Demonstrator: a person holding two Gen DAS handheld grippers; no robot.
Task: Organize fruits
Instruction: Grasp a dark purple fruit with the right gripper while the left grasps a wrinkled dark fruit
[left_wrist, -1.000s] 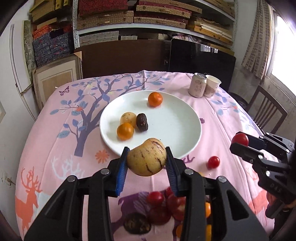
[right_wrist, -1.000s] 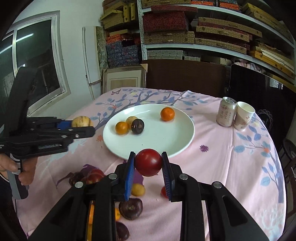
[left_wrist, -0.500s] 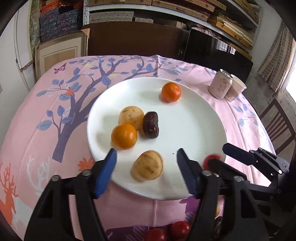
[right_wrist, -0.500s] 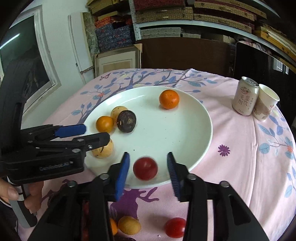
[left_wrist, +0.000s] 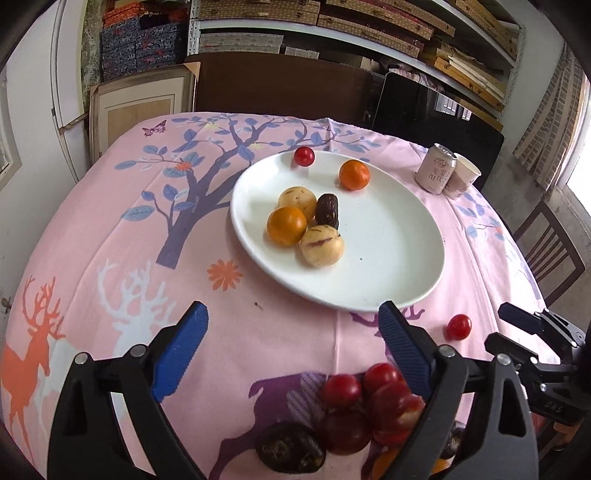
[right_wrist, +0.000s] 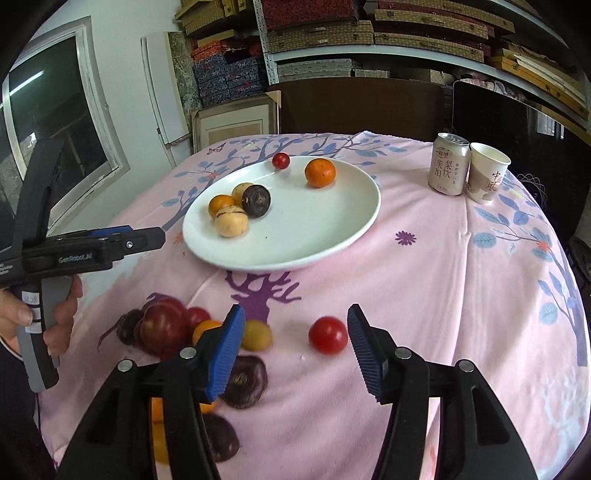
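Observation:
A white plate (left_wrist: 388, 266) (right_wrist: 332, 221) holds two oranges, two pale yellow fruits, a dark fruit and a small red tomato (left_wrist: 304, 156) (right_wrist: 280, 160) at its far rim. The striped yellow fruit (left_wrist: 322, 246) (right_wrist: 231, 220) lies beside an orange (left_wrist: 286, 226). My left gripper (left_wrist: 291, 343) is open and empty, short of the plate. My right gripper (right_wrist: 295, 347) is open and empty, near a red tomato (right_wrist: 328, 335) on the cloth. A heap of red, dark and orange fruits (left_wrist: 369, 402) (right_wrist: 166, 328) lies near the front.
A drink can (right_wrist: 447, 164) and a paper cup (right_wrist: 487, 172) stand at the far right of the pink tablecloth. A chair (left_wrist: 550, 251) stands to the right. Shelves with boxes and a dark screen lie behind the table.
Both grippers opened and let go of their fruit onto the plate, then drew back. The yellow fruit now rests by the orange; the red tomato rolled to the plate's far rim.

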